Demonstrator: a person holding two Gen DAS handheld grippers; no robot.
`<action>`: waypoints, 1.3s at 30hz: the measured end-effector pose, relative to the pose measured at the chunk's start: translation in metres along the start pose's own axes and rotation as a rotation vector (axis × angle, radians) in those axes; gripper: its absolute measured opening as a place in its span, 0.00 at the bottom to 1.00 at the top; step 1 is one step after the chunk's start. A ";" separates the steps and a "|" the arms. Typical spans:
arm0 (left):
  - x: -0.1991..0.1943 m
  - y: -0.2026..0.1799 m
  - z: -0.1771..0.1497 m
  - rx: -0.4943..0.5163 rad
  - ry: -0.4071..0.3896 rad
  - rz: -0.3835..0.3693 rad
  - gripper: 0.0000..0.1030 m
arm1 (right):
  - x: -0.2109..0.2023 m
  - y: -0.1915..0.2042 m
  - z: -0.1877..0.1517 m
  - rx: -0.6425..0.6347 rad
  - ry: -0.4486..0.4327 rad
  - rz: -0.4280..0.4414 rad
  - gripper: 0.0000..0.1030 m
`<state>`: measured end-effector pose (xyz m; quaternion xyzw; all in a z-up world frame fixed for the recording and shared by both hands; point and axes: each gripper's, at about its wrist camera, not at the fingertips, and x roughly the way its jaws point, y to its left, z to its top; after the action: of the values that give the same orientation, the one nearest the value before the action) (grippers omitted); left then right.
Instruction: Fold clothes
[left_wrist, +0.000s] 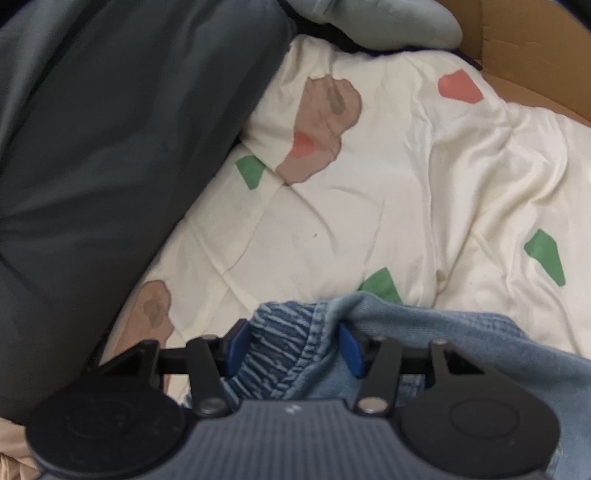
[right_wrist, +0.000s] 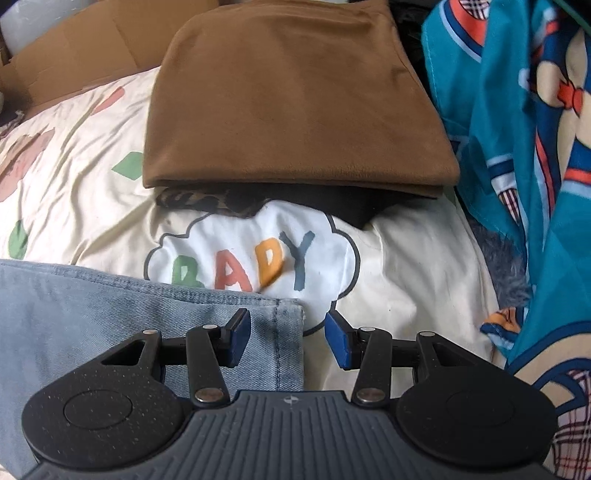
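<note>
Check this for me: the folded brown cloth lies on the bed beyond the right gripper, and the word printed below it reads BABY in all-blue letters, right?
Not all blue. In the right wrist view the letters are green, red, orange and blue-grey. The folded brown cloth does lie beyond the right gripper.

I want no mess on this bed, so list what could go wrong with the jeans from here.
1. The left gripper holds only a bunched waistband of the jeans between its pads; the denim could slip out if lifted.
2. The right gripper stands open over the jeans' hem corner; closing might miss the edge or pinch the cream quilt too.
3. The folded brown garment lies close ahead; swinging denim may disturb it.
</note>
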<state>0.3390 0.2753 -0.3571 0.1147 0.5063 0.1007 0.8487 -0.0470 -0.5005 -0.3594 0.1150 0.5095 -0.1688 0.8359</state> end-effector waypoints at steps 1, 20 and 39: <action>0.002 -0.001 0.001 0.001 0.005 0.001 0.52 | 0.002 0.000 -0.001 0.010 0.001 0.001 0.50; 0.015 -0.014 0.017 -0.023 0.046 0.055 0.53 | 0.008 0.011 0.007 -0.010 -0.036 0.024 0.49; -0.069 -0.044 0.021 0.175 0.068 -0.025 0.48 | 0.015 0.005 -0.007 0.017 -0.056 0.038 0.42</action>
<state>0.3280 0.2113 -0.3025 0.1785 0.5429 0.0494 0.8191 -0.0446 -0.4962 -0.3760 0.1269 0.4823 -0.1606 0.8518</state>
